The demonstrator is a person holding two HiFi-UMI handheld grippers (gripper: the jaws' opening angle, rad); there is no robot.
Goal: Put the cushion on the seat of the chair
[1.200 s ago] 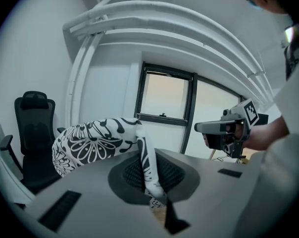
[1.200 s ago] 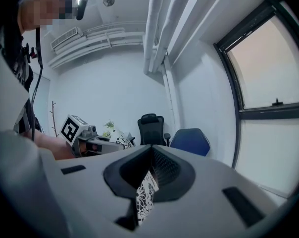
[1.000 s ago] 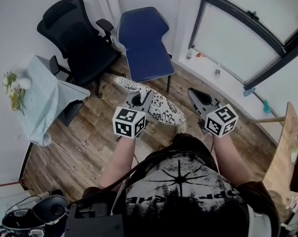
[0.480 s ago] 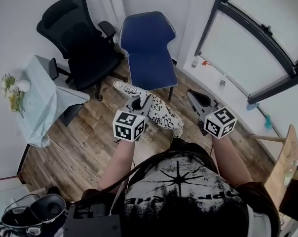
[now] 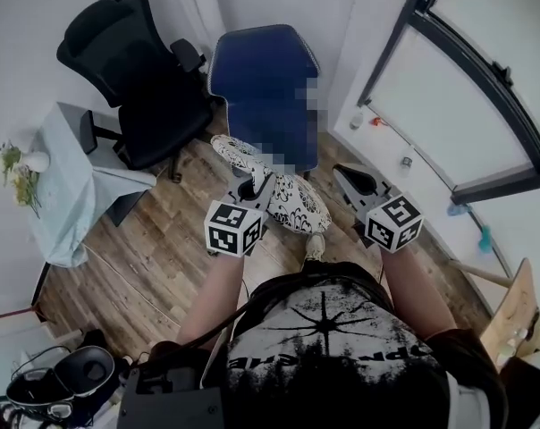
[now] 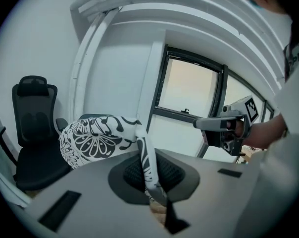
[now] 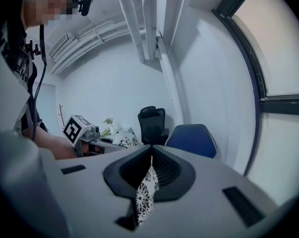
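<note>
One blue chair (image 5: 257,70) stands on the wooden floor (image 5: 158,253).

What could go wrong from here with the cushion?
1. The left gripper and the right gripper each pinch only a thin edge of the cushion, so it may slip out and fall to the floor.
2. The black chair stands close beside the blue chair; the cushion could snag its armrest.

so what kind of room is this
Likely a small office or meeting room: a black office chair and a blue chair stand by the white walls, with a big window and a cloth-covered table nearby.
</note>
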